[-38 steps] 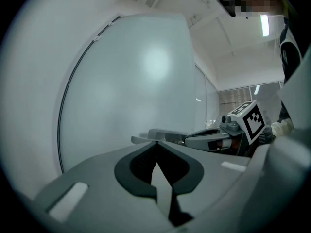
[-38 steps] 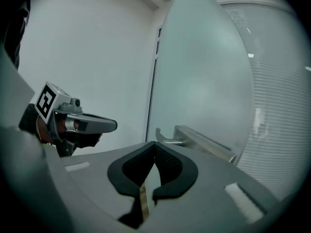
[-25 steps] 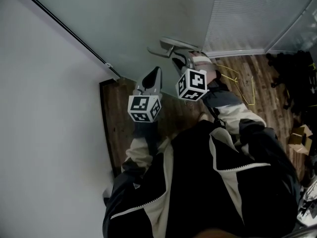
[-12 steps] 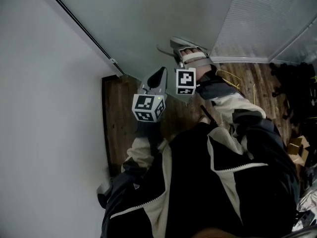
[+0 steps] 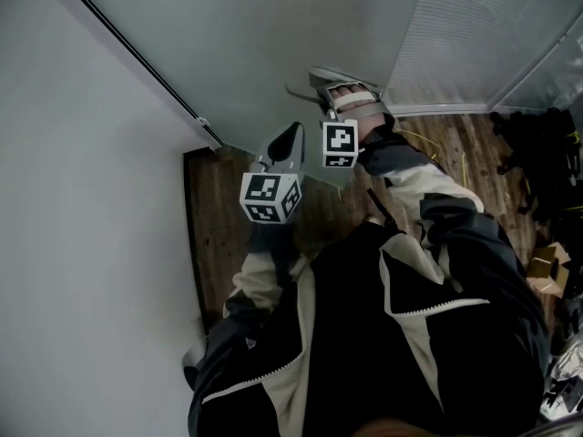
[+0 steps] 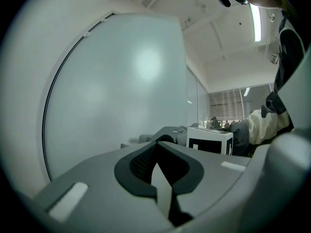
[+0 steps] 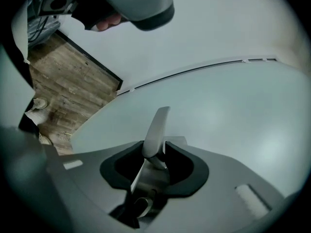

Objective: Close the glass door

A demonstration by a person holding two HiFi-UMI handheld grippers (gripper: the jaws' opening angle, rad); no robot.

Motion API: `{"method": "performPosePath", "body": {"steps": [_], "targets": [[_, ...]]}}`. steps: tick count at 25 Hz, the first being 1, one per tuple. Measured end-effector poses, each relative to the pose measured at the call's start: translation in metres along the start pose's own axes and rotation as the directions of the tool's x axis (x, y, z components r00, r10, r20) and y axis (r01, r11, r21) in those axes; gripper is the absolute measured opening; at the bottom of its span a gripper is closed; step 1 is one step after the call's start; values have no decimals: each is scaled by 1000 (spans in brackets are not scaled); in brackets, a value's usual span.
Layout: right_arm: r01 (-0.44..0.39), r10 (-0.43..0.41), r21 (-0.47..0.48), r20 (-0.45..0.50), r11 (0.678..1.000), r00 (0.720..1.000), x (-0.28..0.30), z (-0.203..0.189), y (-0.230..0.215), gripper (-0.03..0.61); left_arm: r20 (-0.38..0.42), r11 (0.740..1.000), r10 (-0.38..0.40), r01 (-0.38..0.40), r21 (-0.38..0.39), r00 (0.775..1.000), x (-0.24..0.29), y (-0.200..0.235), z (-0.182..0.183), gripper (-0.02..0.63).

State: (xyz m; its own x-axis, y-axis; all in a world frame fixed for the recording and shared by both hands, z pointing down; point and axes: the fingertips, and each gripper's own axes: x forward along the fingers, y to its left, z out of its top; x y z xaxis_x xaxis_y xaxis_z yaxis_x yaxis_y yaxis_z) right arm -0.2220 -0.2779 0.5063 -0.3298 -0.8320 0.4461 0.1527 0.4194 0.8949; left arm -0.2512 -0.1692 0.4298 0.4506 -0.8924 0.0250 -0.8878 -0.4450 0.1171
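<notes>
The frosted glass door [image 5: 273, 35] fills the top of the head view, and its grey lever handle [image 5: 314, 82] sticks out of it. My right gripper [image 5: 333, 96] is at that handle. In the right gripper view the handle [image 7: 156, 127] stands between the jaws of the right gripper [image 7: 156, 152], which are closing, with the pads against it. To the left, my left gripper [image 5: 291, 133] points level at the glass, shut and empty. The left gripper view shows its joined tips [image 6: 156, 161] before the pale pane [image 6: 121, 91].
A white wall [image 5: 82, 244] runs down the left, with a black track between it and the door. Wooden floor [image 5: 219, 226] lies below. Slatted blinds [image 5: 474, 35] sit at the top right. Dark clutter [image 5: 537, 144] and a cardboard box [image 5: 547, 262] lie at the right.
My right gripper has rolled so its marker cube stands square and has shifted onto the lever handle. The left gripper has hardly moved.
</notes>
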Motion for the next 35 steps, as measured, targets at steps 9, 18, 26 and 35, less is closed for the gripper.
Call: {"method": "performPosePath", "body": {"steps": [9,18,26,35], "targets": [[20,-20,-4,-46,1000,999,49,-60,-35,135,-18,1000,19,-19,-16,1000,44,-1,4,8],[43,-46,-35,-73,998,996,123,-117,-73,132,-16,999,50,-50,-20,999,116,11,11,8],[44,-43,12,-61,999,997,189,-154,-100,124,-46,996,89,-88,18,995,171,9,5,8],[39,-39,-4,-67,999,997,267,-184,-142,121,-21,985,173,-173,9,985,218,28,30,8]]}}
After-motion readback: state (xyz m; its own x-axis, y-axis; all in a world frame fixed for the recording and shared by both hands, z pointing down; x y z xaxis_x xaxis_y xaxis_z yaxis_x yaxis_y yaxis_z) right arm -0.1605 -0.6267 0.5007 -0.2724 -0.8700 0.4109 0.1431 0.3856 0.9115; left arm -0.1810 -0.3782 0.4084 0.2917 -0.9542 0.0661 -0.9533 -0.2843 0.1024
